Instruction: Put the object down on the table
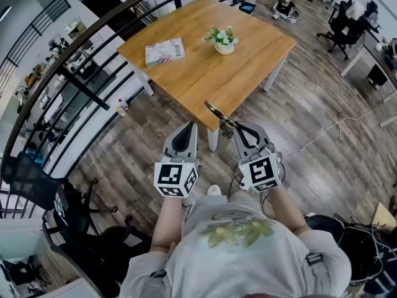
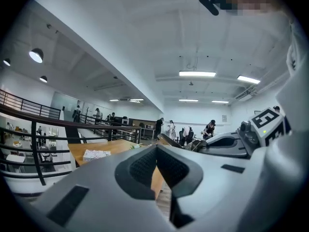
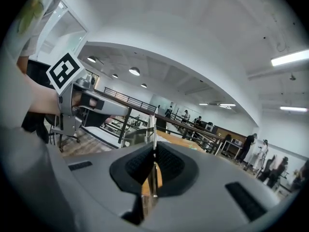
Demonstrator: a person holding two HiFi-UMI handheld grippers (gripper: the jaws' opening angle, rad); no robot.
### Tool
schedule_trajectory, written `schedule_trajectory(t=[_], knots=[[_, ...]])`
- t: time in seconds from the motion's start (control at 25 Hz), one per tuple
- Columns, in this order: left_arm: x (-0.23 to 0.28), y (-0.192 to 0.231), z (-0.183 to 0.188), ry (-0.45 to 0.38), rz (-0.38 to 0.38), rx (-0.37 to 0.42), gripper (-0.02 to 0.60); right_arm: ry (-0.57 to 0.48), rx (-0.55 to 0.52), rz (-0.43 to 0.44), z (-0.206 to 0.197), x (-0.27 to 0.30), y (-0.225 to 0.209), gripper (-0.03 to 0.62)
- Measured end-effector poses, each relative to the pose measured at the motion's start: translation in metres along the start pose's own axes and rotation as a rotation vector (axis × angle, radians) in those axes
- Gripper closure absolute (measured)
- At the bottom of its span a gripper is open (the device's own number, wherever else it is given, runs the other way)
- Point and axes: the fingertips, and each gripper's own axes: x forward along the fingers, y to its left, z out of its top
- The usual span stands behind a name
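Your right gripper (image 1: 240, 131) is clamped on a slim metal utensil (image 1: 218, 112). From the head view it is a shiny, silver-coloured piece with a narrow handle running out of the jaws and a rounded, ring-like head at the far end. In the right gripper view it stands edge-on between the black ribbed pads (image 3: 170, 164), a thin bright strip with a flatter metal part beyond them. You are holding it in the air, with its head at the near edge of the wooden tabletop (image 1: 198, 73) and not resting on it. Farther back on that tabletop lie a booklet (image 1: 164, 50) and a small potted plant (image 1: 223, 41), well apart from the utensil. Your left gripper (image 1: 188, 129) has its jaws together with nothing between them.
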Motion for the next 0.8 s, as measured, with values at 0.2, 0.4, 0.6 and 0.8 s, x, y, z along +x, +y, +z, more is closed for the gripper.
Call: schedule_trajectory(t=[0.2,0.4,0.6,0.8], knots=[[0.035,0.008,-0.01,0.015,-0.048,-0.023,0.568,0.033,-0.014,-0.026,-0.011,0.021,-0.015,0.583],[0.066,0.006,-0.025,0.061,-0.112,-0.032,0.568,0.091,0.003,-0.043,-0.03,0.039,-0.035,0.583],[0.098,0.023,-0.028,0.077,-0.101,-0.046,0.568,0.074,0.005,-0.041,-0.029,0.07,-0.062,0.583],[0.137,0.053,-0.023,0.077,-0.067,-0.047,0.568,0.053,-0.008,-0.02,-0.028,0.119,-0.09,0.583]])
